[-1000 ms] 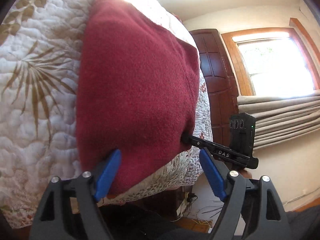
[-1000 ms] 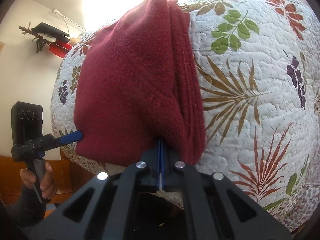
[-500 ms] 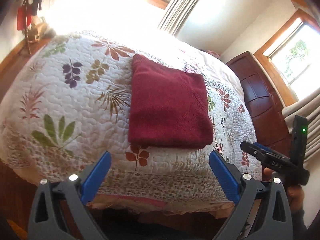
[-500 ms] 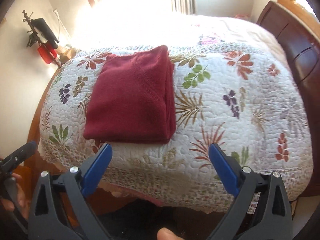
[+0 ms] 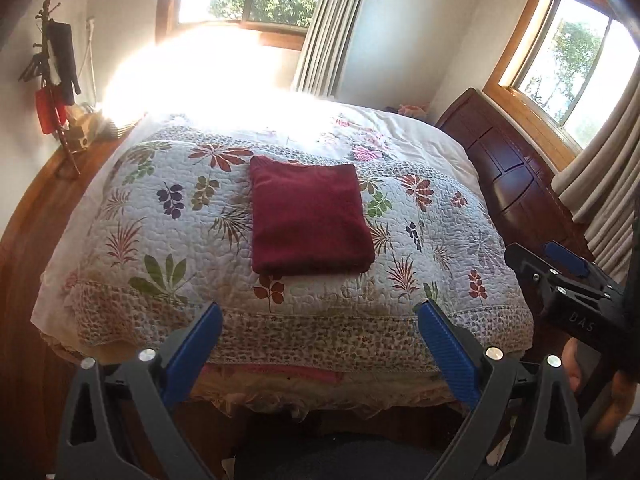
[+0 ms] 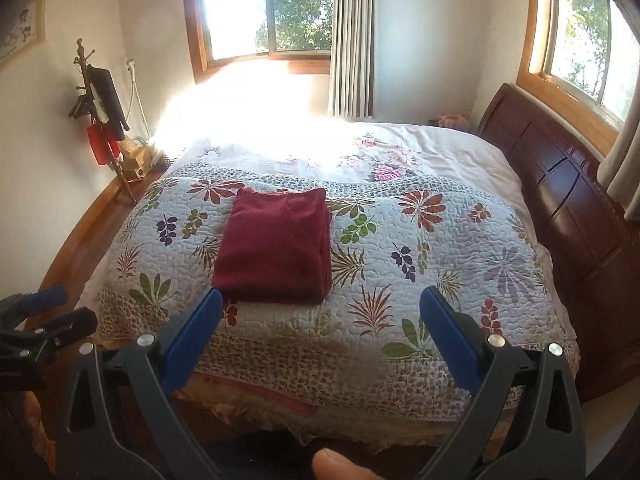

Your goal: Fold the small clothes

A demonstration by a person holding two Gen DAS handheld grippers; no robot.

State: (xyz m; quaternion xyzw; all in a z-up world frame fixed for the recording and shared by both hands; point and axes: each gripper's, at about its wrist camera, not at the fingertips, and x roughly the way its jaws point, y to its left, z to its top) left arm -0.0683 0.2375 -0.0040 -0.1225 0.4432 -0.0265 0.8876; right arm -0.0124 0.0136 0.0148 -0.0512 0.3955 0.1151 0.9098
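strong sun came in through the far window (image 6: 268,8) and made a white glare on the back of the bed (image 6: 360,320), where nothing could be seen. the side window (image 5: 576,52) was bright too. the room bent round at the edges of both pictures, and the corners were black. the near part was dim but sharp.

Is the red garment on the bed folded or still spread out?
Folded: the red garment lies on the quilt as a compact rectangle, stacked layers showing along its right edge.
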